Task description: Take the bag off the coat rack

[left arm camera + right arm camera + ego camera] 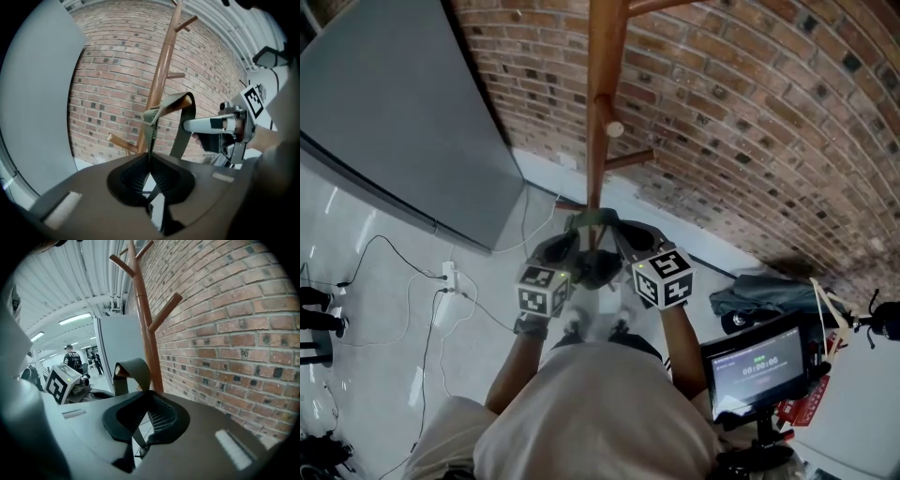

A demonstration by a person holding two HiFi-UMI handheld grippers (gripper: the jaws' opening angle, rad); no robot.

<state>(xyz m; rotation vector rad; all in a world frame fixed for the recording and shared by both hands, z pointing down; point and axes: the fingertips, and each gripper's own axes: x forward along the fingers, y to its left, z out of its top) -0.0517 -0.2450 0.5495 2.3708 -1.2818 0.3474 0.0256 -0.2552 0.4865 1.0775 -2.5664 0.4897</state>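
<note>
Clamping the left gripper (150,161) shut on an olive-green webbing bag strap (154,119), pinching 1 run of it edge-on between the ribbed black pads. Squeezing the right gripper (146,401) shut on the other run of the same strap, with a narrow tail of webbing hanging below the pads.

Holding both grippers side by side in front of a tall reddish-brown wooden coat rack (605,103), near each other but apart. Arching the strap up from both grips and over the rounded tip of 1 low wooden peg (189,99) on the rack's near side, resting on that tip.

Showing only the strap of the bag. Lying just under the strap, between the 2 grippers in the head view, a dark blurred mass (598,267); cannot tell whether belonging to the bag's body.

Standing the rack upright close against a red brick wall (750,112), at the edge of a pale glossy floor (375,309). Rising at the rack's left, a large flat grey panel (403,122). Trailing thin black cables (394,248) and a white power strip (448,275) across the floor near the panel's lower edge.

Lying at the foot of the wall to the right, a crumpled blue-grey cloth (759,292), near a dark-framed screen (757,370) glowing green. Standing far off in the right gripper view, a few people (71,359) in dark clothes.
</note>
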